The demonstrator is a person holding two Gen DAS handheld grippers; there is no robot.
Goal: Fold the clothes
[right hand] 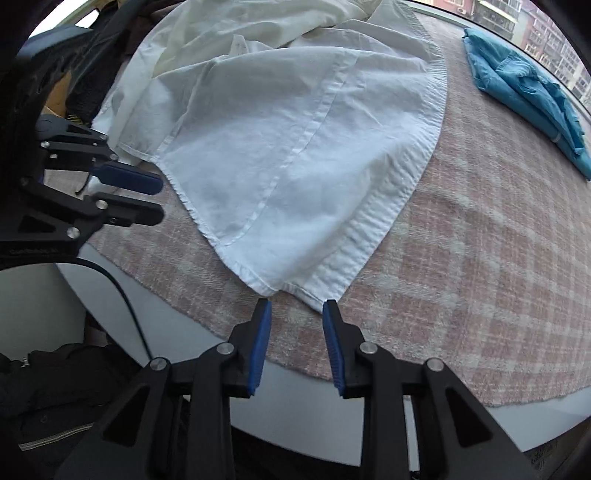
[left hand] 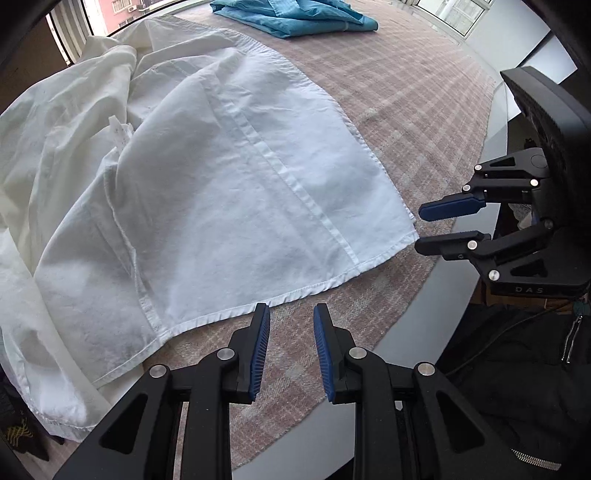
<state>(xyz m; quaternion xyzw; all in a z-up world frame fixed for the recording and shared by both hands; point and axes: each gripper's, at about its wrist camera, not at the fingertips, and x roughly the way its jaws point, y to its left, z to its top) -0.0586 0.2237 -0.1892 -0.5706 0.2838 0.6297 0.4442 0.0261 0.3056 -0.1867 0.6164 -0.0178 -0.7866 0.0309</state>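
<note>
A white shirt (left hand: pixel 207 192) lies spread on the pink plaid cloth (left hand: pixel 417 110), its far part bunched and hanging off the left side. My left gripper (left hand: pixel 291 314) is open, its tips just short of the shirt's bottom hem, with nothing between them. In the same view my right gripper (left hand: pixel 421 229) is open beside the hem's right corner. In the right wrist view the right gripper (right hand: pixel 297 308) sits open just in front of that corner of the shirt (right hand: pixel 295 147). The left gripper (right hand: pixel 159 201) shows at the left, open near the hem.
A folded blue garment (left hand: pixel 295 16) rests at the far end of the plaid cloth, seen also in the right wrist view (right hand: pixel 528 92). The grey table edge (left hand: pixel 450 295) curves close by. A dark jacket (left hand: pixel 517 387) lies below it. Windows stand beyond.
</note>
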